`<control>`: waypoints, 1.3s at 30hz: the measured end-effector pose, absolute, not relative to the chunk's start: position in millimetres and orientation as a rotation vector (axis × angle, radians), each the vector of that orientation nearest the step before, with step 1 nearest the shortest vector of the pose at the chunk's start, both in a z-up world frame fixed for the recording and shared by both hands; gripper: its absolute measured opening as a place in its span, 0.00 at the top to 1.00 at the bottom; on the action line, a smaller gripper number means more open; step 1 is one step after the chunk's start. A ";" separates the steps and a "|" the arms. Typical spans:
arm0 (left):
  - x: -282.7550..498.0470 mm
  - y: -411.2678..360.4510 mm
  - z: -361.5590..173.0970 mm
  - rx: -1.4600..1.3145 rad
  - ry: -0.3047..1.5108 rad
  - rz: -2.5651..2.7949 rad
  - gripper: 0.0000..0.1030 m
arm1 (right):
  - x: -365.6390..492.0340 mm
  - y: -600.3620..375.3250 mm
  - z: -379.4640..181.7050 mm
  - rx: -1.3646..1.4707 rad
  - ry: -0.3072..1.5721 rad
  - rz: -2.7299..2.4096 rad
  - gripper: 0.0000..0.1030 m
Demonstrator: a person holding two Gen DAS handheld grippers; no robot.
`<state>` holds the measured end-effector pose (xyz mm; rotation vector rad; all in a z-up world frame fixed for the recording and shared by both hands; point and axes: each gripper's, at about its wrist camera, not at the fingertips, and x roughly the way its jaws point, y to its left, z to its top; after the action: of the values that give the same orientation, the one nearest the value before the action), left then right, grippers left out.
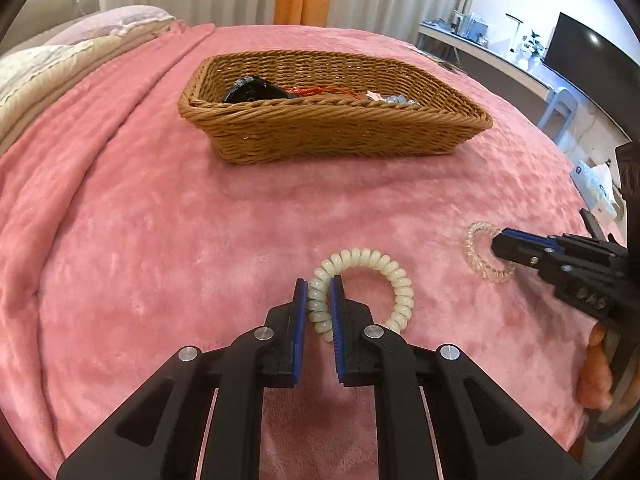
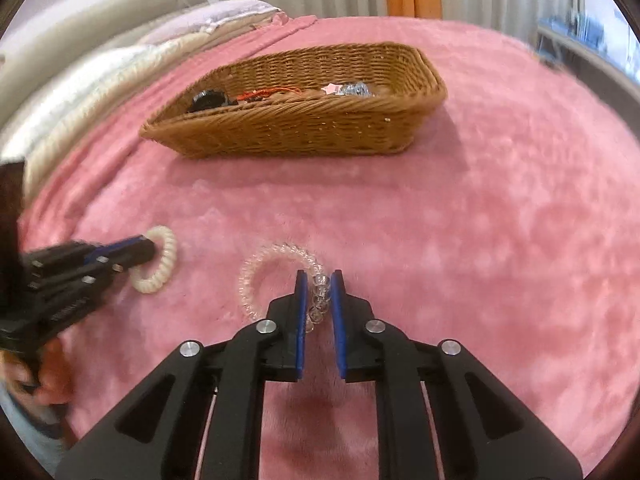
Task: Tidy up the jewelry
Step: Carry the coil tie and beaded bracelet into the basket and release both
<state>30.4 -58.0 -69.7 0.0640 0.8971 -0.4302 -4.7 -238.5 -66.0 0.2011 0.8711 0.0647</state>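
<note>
My left gripper (image 1: 319,294) is shut on the near-left part of a cream coil hair tie (image 1: 394,276) that lies on the pink blanket; it also shows in the right wrist view (image 2: 160,268). My right gripper (image 2: 319,292) is shut on the right side of a clear coil hair tie (image 2: 256,276), which also shows in the left wrist view (image 1: 478,264) with the right gripper (image 1: 500,246) on it. A wicker basket (image 1: 332,136) (image 2: 296,136) stands farther back and holds a black item (image 1: 250,90), a red cord and small shiny pieces.
The pink blanket (image 1: 180,220) covers the bed. Folded bedding and a pillow (image 1: 60,60) lie at the far left. A desk with a monitor (image 1: 580,52) stands beyond the bed's right edge. Curtains hang behind.
</note>
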 end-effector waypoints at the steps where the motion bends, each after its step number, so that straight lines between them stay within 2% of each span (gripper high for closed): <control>1: 29.3 -57.1 -70.0 0.057 0.890 -0.440 0.90 | -6.5 -240.8 -64.3 0.205 0.859 0.053 0.62; 2: 28.3 -56.4 -70.4 0.050 0.885 -0.447 0.89 | -7.2 -241.1 -62.9 0.203 0.851 0.041 0.52; 3: 28.1 -55.7 -70.4 0.044 0.883 -0.453 0.82 | -8.0 -240.5 -61.6 0.196 0.841 0.034 0.45; 4: 28.0 -54.9 -71.4 0.035 0.885 -0.470 0.76 | -5.7 -235.4 -60.8 0.179 0.840 0.043 0.45; 6: 25.3 -56.3 -71.3 0.045 0.872 -0.468 0.76 | -2.6 -227.2 -62.3 0.141 0.850 0.037 0.46; 8: 24.0 -58.4 -71.9 0.061 0.869 -0.459 0.73 | 1.9 -218.7 -66.5 0.089 0.870 0.014 0.56; 9: 23.8 -59.4 -72.3 0.069 0.869 -0.452 0.68 | 4.5 -215.2 -69.5 0.073 0.883 0.010 0.65; 11: 22.3 -61.4 -72.4 0.086 0.863 -0.435 0.65 | 5.0 -210.7 -70.6 0.042 0.880 -0.005 0.68; 12: 21.6 -62.5 -72.5 0.094 0.860 -0.431 0.66 | 4.7 -207.2 -70.4 0.024 0.878 0.001 0.76; 13: 20.9 -64.5 -72.8 0.108 0.859 -0.425 0.70 | 3.7 -205.4 -70.7 0.012 0.876 0.003 0.84; 14: 19.8 -67.0 -72.9 0.125 0.855 -0.424 0.77 | 1.6 -201.9 -70.9 -0.008 0.871 0.009 0.87; 15: 19.1 -68.1 -72.8 0.136 0.851 -0.424 0.89 | -0.2 -198.8 -70.6 -0.025 0.865 0.011 0.90; 21: 1.7 -73.2 -57.6 0.183 0.766 -0.453 0.91 | -13.6 -196.7 -57.9 -0.013 0.804 0.060 0.91; 27: -4.5 -71.1 -33.5 0.143 0.705 -0.462 0.91 | -22.8 -201.7 -19.1 0.033 0.712 0.083 0.92; 39: 26.2 -72.1 60.8 0.049 0.525 -0.428 0.91 | 12.4 -226.1 67.4 0.077 0.498 0.039 0.92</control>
<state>26.2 -72.1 60.8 0.0488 0.5252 -0.4283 12.4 -226.1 67.4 0.0766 0.4983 0.0390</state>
